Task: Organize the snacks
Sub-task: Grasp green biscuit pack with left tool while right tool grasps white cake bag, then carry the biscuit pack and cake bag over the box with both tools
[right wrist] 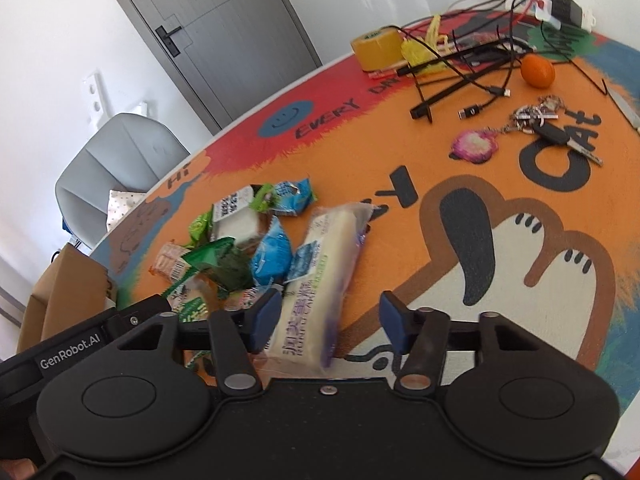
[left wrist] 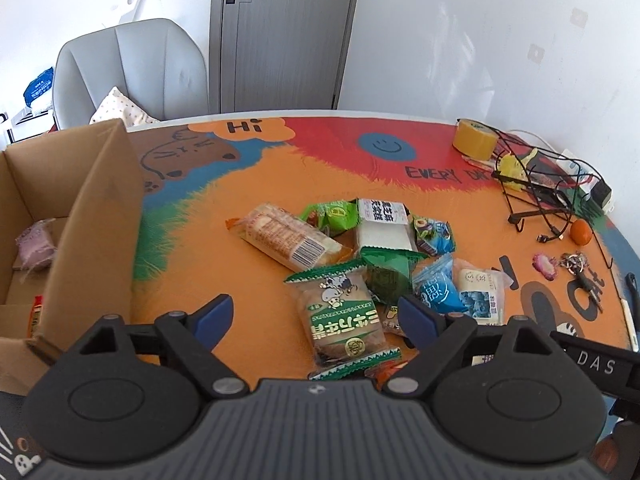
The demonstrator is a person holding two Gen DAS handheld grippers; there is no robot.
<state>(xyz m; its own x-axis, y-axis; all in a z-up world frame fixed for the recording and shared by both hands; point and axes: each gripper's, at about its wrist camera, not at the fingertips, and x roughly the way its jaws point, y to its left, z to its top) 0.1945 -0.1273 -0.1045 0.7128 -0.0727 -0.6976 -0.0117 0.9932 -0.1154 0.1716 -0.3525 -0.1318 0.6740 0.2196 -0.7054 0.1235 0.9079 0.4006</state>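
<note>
2 tongs hanging spread over colourful cartoon-print counter [left wrist: 248, 344]: left tongs [left wrist: 316, 320] above snack pile [left wrist: 352, 256], right tongs [right wrist: 326, 320] straddling white snack bar [right wrist: 320, 280]. Cardboard box [left wrist: 96, 216] sitting left; grey door [left wrist: 280, 32] behind.

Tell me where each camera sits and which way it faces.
Left wrist: behind the open left claw, facing the snack pile, with the box at left and the door beyond; the right claw's arm shows at right.
Right wrist: behind the open right claw, tilted, over a long white pack, facing the keys; the left claw's arm shows at left.
Shared: snack pile, tape, orange, door.
</note>
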